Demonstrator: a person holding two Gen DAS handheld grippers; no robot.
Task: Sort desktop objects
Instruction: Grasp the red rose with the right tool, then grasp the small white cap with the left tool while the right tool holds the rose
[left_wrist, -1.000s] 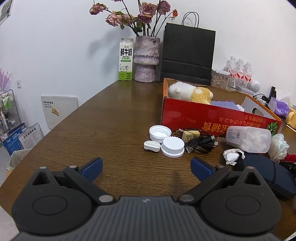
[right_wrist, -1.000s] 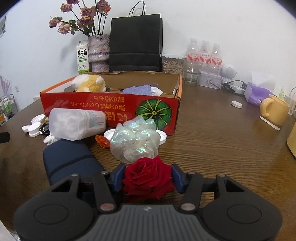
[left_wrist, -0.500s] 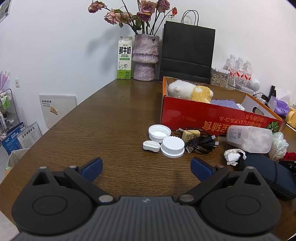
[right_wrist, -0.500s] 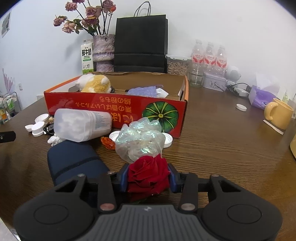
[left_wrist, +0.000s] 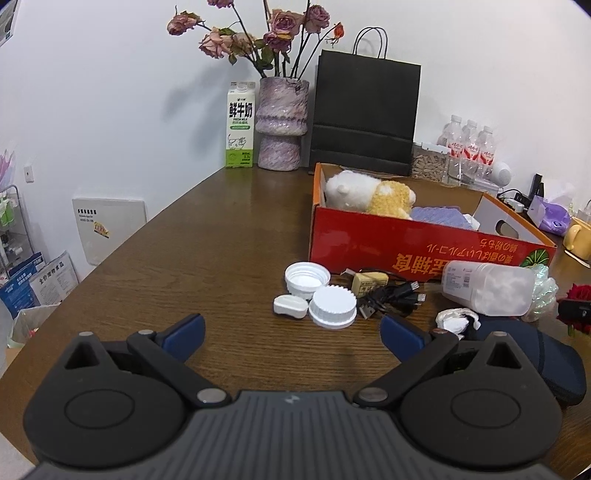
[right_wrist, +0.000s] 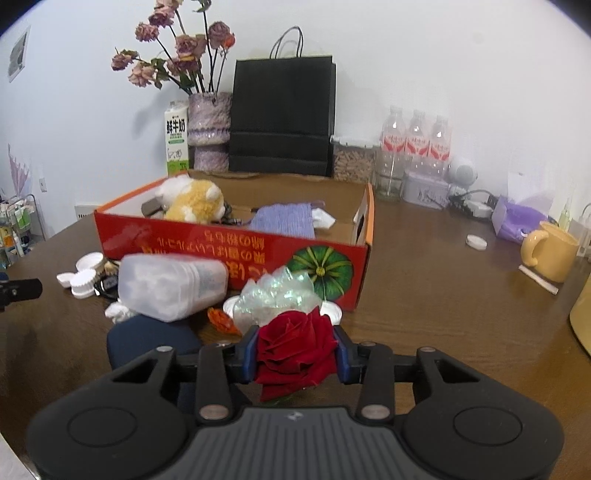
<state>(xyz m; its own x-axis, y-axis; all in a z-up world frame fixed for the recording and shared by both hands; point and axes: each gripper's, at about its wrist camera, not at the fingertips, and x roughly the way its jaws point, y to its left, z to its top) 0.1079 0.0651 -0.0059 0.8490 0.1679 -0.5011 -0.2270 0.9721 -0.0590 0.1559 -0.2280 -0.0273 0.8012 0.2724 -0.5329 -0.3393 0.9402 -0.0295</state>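
My right gripper (right_wrist: 297, 352) is shut on a red rose (right_wrist: 295, 347) and holds it above the table, in front of the red cardboard box (right_wrist: 236, 251). The box holds a plush toy (right_wrist: 192, 203) and a purple cloth (right_wrist: 284, 219). The rose also shows at the right edge of the left wrist view (left_wrist: 576, 295). My left gripper (left_wrist: 291, 332) is open and empty above the table, short of two white lids (left_wrist: 332, 304), a small white case (left_wrist: 290, 305) and a black cable bundle (left_wrist: 391, 297). A clear plastic jar (right_wrist: 171, 286) lies on its side by a crinkled wrapper (right_wrist: 277, 295).
A dark blue pouch (right_wrist: 147, 339) lies under the right gripper's left side. A vase of dried roses (left_wrist: 282, 122), milk carton (left_wrist: 241, 125) and black paper bag (left_wrist: 365, 114) stand at the back. Water bottles (right_wrist: 417, 147) and a yellow mug (right_wrist: 550, 251) are at the right.
My right gripper closed tighter on the rose and lifted it up and back from the wrapper. The left gripper stayed open and barely moved.
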